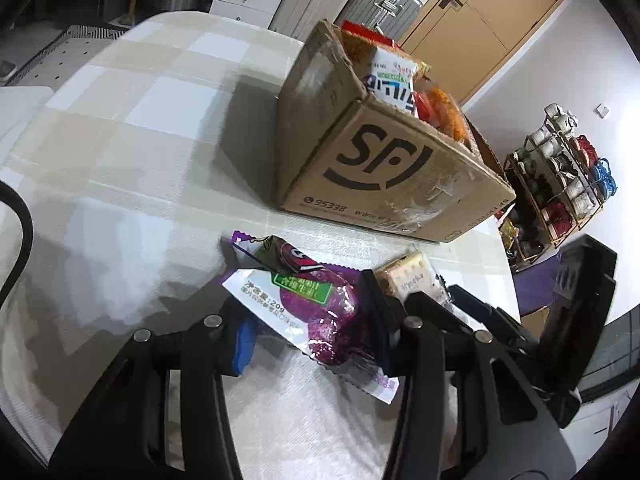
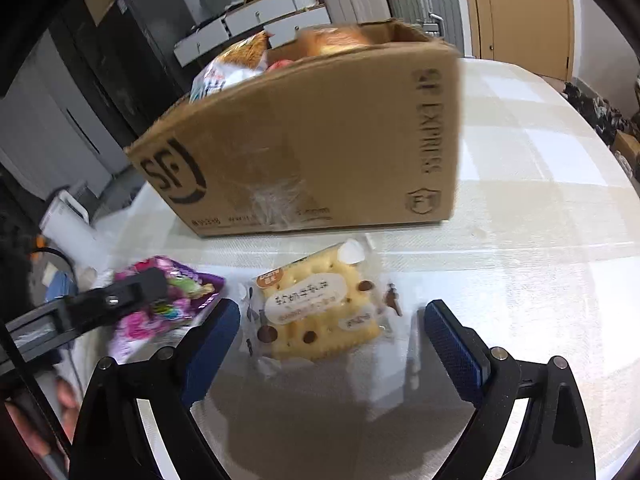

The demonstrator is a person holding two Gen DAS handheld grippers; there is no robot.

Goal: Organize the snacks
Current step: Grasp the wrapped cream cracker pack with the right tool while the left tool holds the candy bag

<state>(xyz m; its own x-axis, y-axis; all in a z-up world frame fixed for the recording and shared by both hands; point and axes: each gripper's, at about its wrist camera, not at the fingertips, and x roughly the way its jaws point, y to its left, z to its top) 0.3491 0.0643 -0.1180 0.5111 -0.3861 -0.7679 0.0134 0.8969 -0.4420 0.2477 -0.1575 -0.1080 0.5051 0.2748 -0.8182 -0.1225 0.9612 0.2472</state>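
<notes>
My left tongs (image 1: pixel 316 332) are pinching a purple snack packet (image 1: pixel 320 312) between their fingers, its white end sticking out past them. It is held low over the checked cloth of the table (image 1: pixel 140 140), just in front of an open cardboard box (image 1: pixel 384 176) printed with a black SF logo. The box stands on the table and already holds several snack bags (image 1: pixel 394 80), which rise above its rim.

My right tongs (image 2: pixel 332 336) are spread wide, one blue-padded finger (image 2: pixel 456 348) on each side of a clear-wrapped cracker sandwich (image 2: pixel 320 312). Neither finger touches the wrapper. The cracker lies flat on the table, near the box's long side and just beside the purple packet. From the right wrist view, the left tongs and their packet appear blurred at the left.
</notes>
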